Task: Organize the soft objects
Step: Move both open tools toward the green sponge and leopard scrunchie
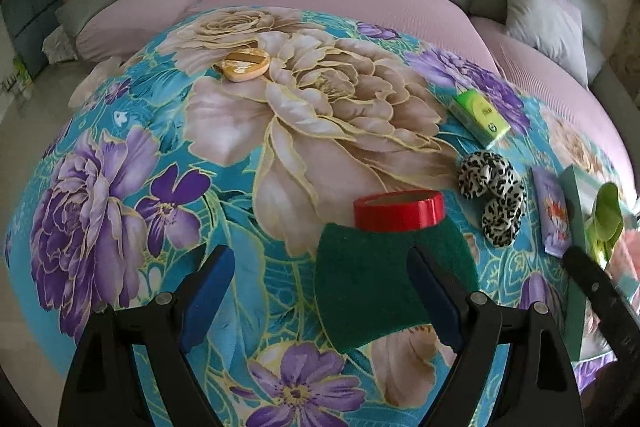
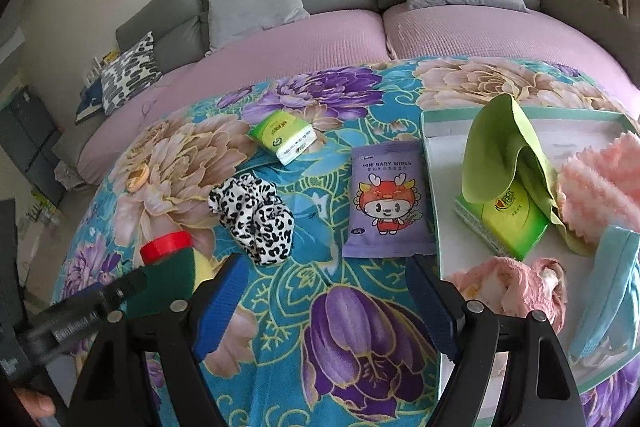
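A dark green scouring pad [image 1: 368,291] lies flat on the floral blanket, and a red tape roll [image 1: 400,213] stands at its far edge. My left gripper [image 1: 320,255] hangs open over the pad, its right pad above the pad's middle, not pressing. In the right wrist view my right gripper [image 2: 326,263] is open above bare blanket, just short of a purple baby wipes pack [image 2: 386,203]. A leopard-print scrunchie [image 2: 256,219] and a green tissue pack [image 2: 282,139] lie beyond. The scouring pad [image 2: 168,283] shows a yellow sponge underside there.
A white tray [image 2: 444,187] at the right holds a green cloth [image 2: 504,147], another tissue pack [image 2: 508,223], pink fluffy cloths [image 2: 600,187] and a blue mask [image 2: 608,287]. A yellow puff [image 1: 244,65] lies far left. Grey cushions line the headboard.
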`<state>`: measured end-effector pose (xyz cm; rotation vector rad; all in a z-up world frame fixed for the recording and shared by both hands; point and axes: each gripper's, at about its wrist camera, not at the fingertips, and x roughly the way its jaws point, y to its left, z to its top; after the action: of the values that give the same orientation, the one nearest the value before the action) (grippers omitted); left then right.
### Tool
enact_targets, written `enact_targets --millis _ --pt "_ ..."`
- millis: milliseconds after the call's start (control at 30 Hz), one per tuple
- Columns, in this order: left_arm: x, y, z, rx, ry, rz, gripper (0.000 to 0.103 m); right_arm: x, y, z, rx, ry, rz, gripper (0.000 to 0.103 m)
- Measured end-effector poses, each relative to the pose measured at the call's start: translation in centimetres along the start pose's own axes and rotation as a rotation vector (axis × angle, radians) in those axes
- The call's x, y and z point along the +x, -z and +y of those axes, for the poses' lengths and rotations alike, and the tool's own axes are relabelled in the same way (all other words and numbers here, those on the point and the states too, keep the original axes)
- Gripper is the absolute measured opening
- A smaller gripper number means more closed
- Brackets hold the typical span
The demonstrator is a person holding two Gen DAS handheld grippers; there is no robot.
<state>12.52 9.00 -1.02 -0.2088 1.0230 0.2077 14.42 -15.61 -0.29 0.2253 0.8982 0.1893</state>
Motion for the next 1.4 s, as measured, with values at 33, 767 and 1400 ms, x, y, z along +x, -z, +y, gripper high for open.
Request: enact_targets --millis 33,767,1400 --pt "0.0 0.0 0.0 0.000 0.004 -0.001 0.088 0.0 0.0 0.0 0.004 -0.006 0.000 0.084" --pt "1.6 -1.0 4.9 -0.160 -0.061 0.000 0.088 2.1 1.1 3.8 -0.094 -0.101 0.070 0.084" --pt "-0.3 0.2 13.3 -0.447 -0.125 -0.034 0.088 3.2 4.6 13.5 -0.306 -0.146 0.091 0.085"
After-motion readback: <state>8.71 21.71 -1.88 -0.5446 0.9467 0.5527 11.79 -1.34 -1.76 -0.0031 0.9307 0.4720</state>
